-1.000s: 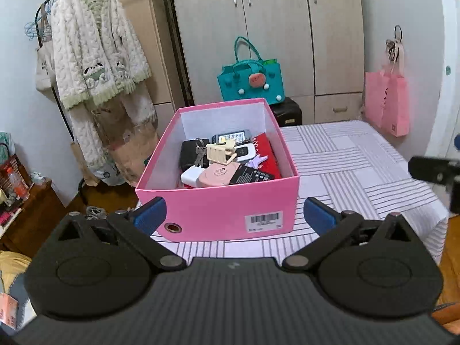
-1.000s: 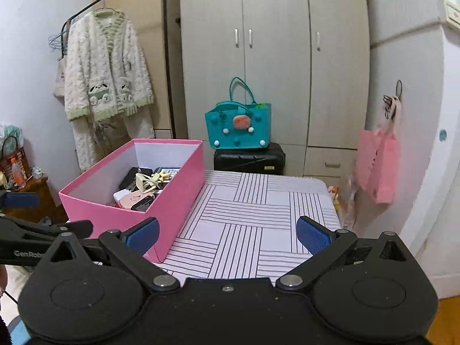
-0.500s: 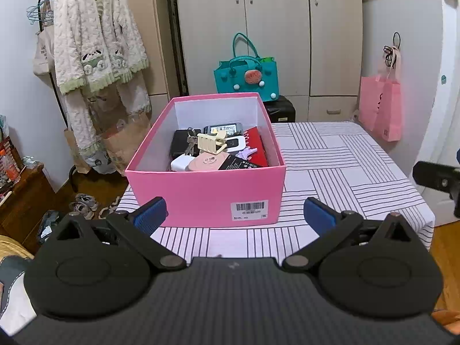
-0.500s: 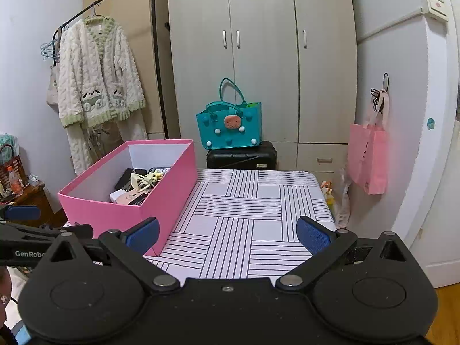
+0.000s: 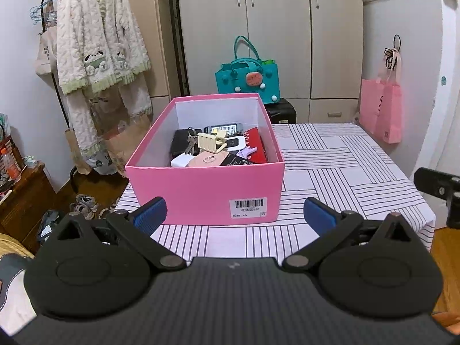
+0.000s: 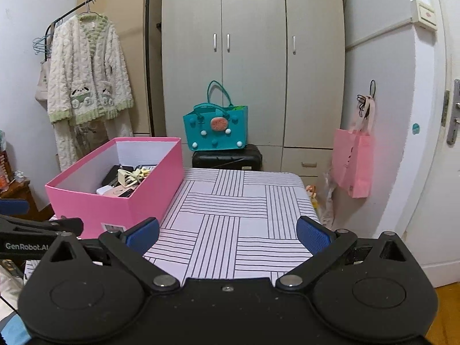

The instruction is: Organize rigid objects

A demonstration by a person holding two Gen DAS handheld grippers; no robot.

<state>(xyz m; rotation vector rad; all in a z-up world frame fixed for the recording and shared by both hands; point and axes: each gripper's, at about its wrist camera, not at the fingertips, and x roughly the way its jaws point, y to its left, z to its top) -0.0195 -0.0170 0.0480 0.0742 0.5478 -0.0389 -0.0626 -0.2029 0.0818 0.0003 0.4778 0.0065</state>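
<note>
A pink box stands on the left part of the striped table. It holds several rigid items: a cream clip, keys, a black case, a phone, a red box and a white charger. The box also shows in the right wrist view. My left gripper is open and empty, held back from the box's near wall. My right gripper is open and empty over the table's near edge, to the right of the box.
A teal bag sits on a black case behind the table. A pink bag hangs on the right wall. A clothes rack with a fluffy robe stands at the left. Wardrobe doors are at the back.
Both grippers have drawn back and risen away from the box and table. Both stay open and empty. The box's contents have not moved.
</note>
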